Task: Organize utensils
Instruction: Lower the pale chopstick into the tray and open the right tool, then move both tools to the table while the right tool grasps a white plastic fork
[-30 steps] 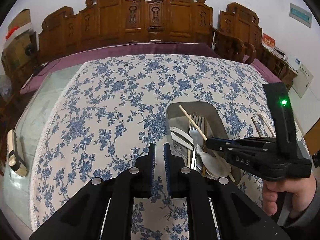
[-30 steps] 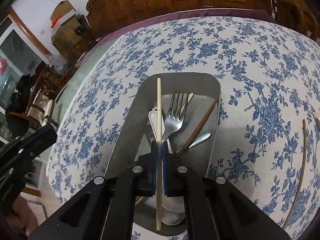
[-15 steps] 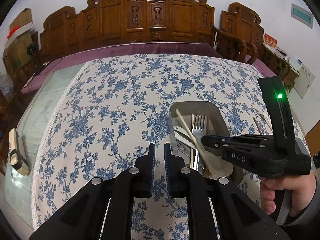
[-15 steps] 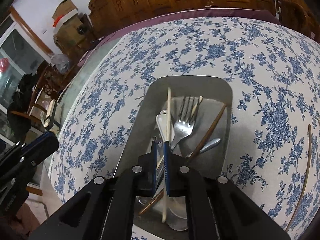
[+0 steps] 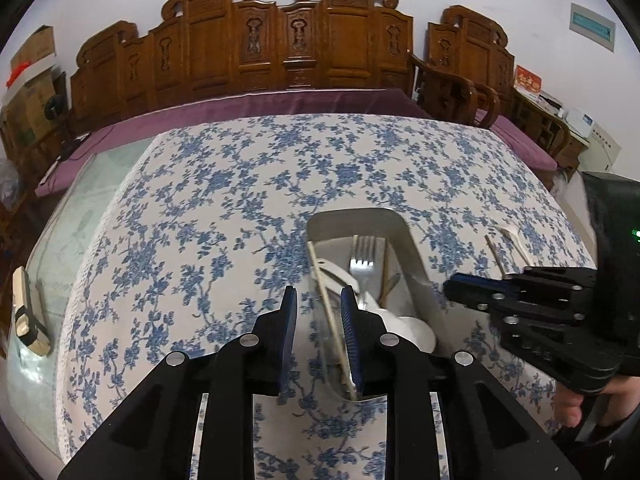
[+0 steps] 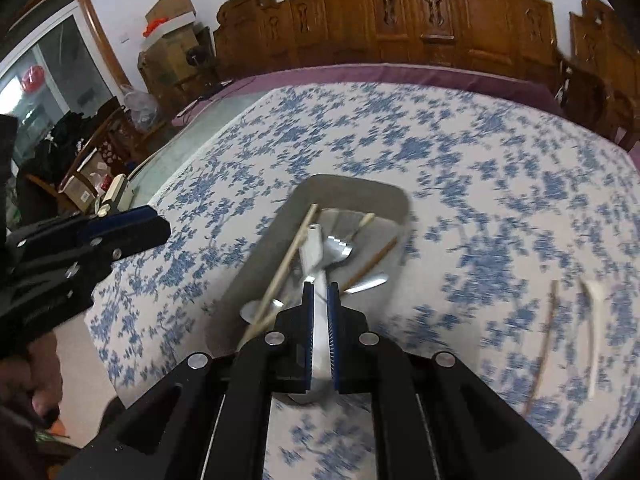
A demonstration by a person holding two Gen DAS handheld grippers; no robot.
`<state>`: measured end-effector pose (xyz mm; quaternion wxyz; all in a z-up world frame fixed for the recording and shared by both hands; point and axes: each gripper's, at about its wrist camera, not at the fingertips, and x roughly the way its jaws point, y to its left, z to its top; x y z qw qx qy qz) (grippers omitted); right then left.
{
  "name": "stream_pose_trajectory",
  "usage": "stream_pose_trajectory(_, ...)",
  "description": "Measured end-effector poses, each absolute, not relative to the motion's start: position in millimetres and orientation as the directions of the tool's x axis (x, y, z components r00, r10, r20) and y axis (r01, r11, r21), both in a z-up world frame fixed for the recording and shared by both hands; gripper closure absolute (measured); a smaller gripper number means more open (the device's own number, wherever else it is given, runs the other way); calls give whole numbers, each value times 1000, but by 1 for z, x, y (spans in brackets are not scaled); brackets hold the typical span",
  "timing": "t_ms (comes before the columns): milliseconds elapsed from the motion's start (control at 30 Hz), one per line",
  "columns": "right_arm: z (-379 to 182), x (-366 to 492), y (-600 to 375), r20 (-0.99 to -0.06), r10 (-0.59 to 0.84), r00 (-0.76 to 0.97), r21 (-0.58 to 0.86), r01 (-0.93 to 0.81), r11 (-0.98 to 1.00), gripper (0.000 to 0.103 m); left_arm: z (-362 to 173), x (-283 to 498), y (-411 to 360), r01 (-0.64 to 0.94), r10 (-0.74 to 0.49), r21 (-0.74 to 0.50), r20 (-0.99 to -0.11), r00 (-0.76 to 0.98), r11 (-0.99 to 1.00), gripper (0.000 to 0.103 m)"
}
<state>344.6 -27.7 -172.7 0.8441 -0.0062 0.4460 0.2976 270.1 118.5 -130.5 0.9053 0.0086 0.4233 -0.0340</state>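
A grey metal tray point(image 5: 416, 254) point(image 6: 264, 256) on the floral tablecloth holds a fork point(image 5: 362, 258), white spoons point(image 5: 412, 330), a brown chopstick point(image 5: 385, 274) and a pale chopstick point(image 5: 326, 300) point(image 6: 286, 266). My left gripper point(image 5: 319, 316) is open at the tray's near left corner, the pale chopstick passing between its fingers. My right gripper point(image 6: 319, 320) is a little open and empty above the tray's near end; it also shows in the left wrist view point(image 5: 472, 294). A brown chopstick point(image 6: 544, 344) and a white spoon point(image 6: 594, 320) lie on the cloth to the right.
The table point(image 5: 240, 184) has a glass border at its left edge with a small beige device point(image 5: 26, 320) on it. Carved wooden chairs point(image 5: 288, 44) stand behind the table. Cardboard boxes point(image 6: 168, 40) stand at the far left.
My right gripper has let go of the pale chopstick, which now lies in the tray, and has pulled back to the right. My left gripper has opened and moved right toward the tray.
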Motion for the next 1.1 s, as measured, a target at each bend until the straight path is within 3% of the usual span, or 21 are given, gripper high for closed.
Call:
stream_pose_trajectory(233,-163,332,-85,-752,447,483,196,-484,853,93,-127,273,88,100,-73,-11,-765,640,995,67)
stream_pose_trajectory(333,-161,328,-110,-750,419,512,168,-466,869,77,-127,275,76,111,-82,-14,-763,642,994,51)
stream_pose_trajectory(500,-167,330,-148,-762,365,535,125,-431,893,77,-130,280,48,135,-106,-26,-767,633,991,34)
stream_pose_trajectory(700,-188,348,-195,-797,289,531,82,-379,922,75,-141,289,15,165,-137,-43,-777,615,985,29)
stream_pose_trajectory(1100,-236,393,-240,-867,196,457,33,-341,940,73,-159,306,-35,221,-168,-46,-802,573,974,29)
